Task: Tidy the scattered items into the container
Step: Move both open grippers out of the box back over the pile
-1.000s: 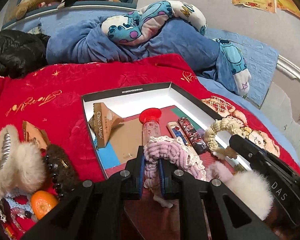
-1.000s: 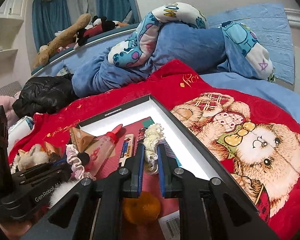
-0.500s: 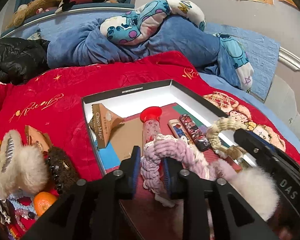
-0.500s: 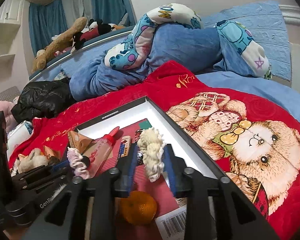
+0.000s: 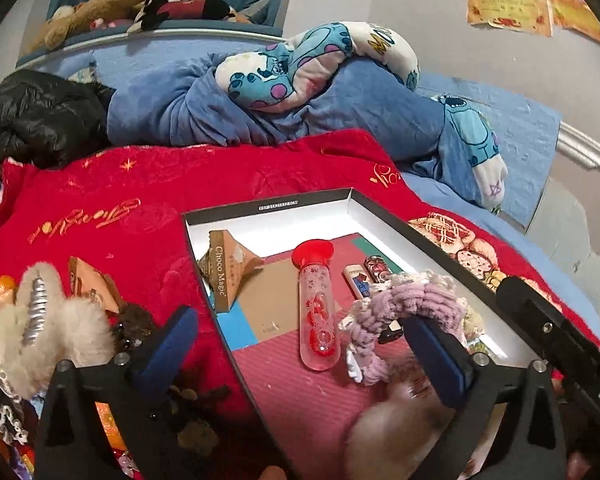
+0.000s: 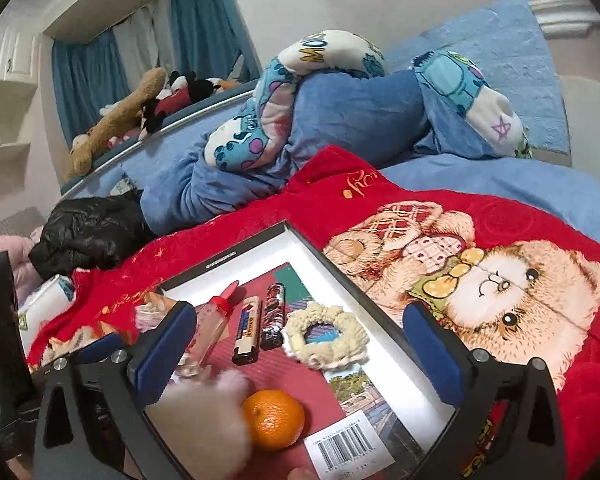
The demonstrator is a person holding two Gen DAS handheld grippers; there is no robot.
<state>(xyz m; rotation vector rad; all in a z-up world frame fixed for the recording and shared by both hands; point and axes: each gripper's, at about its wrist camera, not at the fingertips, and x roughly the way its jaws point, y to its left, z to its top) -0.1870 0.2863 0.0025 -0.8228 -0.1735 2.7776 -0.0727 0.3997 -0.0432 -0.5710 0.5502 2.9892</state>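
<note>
A shallow black box with white walls (image 5: 284,216) (image 6: 339,276) lies on the red blanket. Both grippers are open above its near end. My left gripper (image 5: 311,354) has the pink knitted scrunchie (image 5: 395,312) resting against its right finger, over the box. My right gripper (image 6: 300,356) is open and empty; the cream scrunchie (image 6: 325,336) lies flat in the box between its fingers. Inside also lie a clear tube with a red cap (image 5: 315,312), two lighters (image 6: 260,324), a brown Choco Magic pack (image 5: 226,270), an orange (image 6: 274,420) and a fluffy pompom (image 6: 204,420).
Left of the box on the blanket lie a furry hair clip (image 5: 40,332), a brown snack pack (image 5: 90,284), a dark beaded item (image 5: 134,328) and small trinkets. Blue bedding and plush toys are piled behind. A black jacket (image 5: 36,120) lies far left.
Both grippers have opened wide. The cream scrunchie has dropped from the right gripper into the box. The pink scrunchie is no longer clamped by the left gripper.
</note>
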